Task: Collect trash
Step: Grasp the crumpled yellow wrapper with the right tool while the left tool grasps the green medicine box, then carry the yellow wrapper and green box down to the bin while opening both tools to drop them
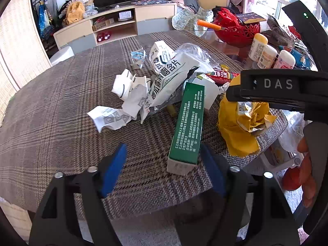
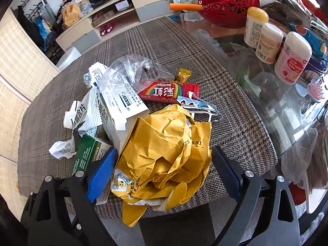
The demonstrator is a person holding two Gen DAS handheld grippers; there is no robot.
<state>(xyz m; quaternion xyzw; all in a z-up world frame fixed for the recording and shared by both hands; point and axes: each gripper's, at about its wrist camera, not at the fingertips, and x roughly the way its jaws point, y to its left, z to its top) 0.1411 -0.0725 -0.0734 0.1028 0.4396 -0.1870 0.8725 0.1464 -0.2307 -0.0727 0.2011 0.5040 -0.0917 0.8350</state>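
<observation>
A heap of trash is seen spread over a plaid tablecloth [image 1: 51, 123], with both hand-held grippers brought in over it. In the left wrist view, the left gripper [image 1: 164, 170] is shown released, its blue pads apart and nothing pressed between them; the near end of a green carton [image 1: 187, 123] is caught just inside the gap, close against the right-hand pad. The carton's long axis is laid from about 6 o'clock at the claw up toward 12 o'clock, leaning slightly to 1 o'clock, so the jaws are set across its narrow width rather than along its length.

In the right wrist view, the right gripper [image 2: 164, 170] is likewise shown unclenched, its pads standing on either side of a crumpled yellow paper bag [image 2: 168, 153], which fills most of the gap; contact at the left pad cannot be told. Beyond the bag, toward 12 o'clock, a red Skittles wrapper [image 2: 170, 91] is seen, with a torn white box [image 2: 121, 110] at 11 o'clock.

The green carton is judged nearer the left claw, the yellow bag nearer the right. Each grasp is judged to need only a closing of the jaws.
</observation>
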